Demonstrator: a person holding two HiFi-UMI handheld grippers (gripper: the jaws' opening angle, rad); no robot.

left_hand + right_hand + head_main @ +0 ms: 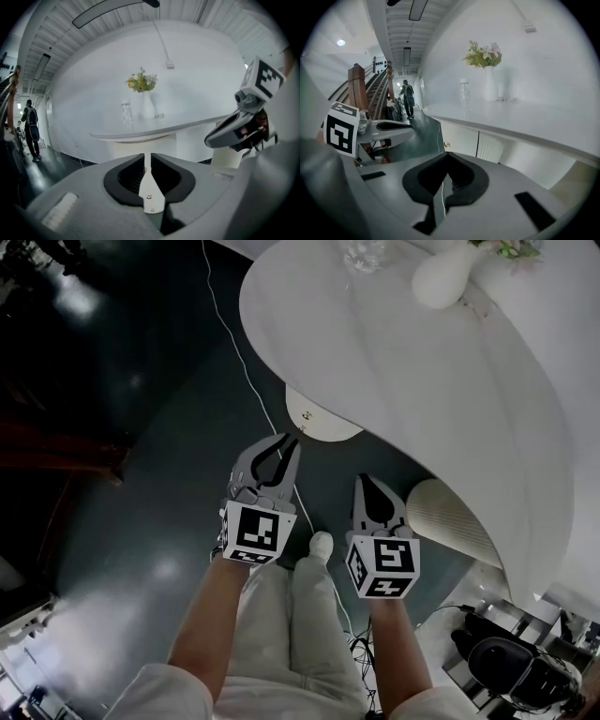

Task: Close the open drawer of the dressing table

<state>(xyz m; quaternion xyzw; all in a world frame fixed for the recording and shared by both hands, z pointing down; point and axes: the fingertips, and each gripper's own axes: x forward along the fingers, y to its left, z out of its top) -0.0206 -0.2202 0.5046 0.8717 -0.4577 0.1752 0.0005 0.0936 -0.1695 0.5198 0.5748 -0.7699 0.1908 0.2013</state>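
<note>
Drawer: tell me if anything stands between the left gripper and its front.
Nothing visible does. In the head view the left gripper points at the drawer front, close to its knob. A thin cable runs along the floor below, not in the path.

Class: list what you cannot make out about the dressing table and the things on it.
Drawer: head view, the tabletop covers all but its front; how far it is open stays unclear.
Flowers: head view, cut off by the top edge.
Glass: right gripper view, too small to tell its contents.
</note>
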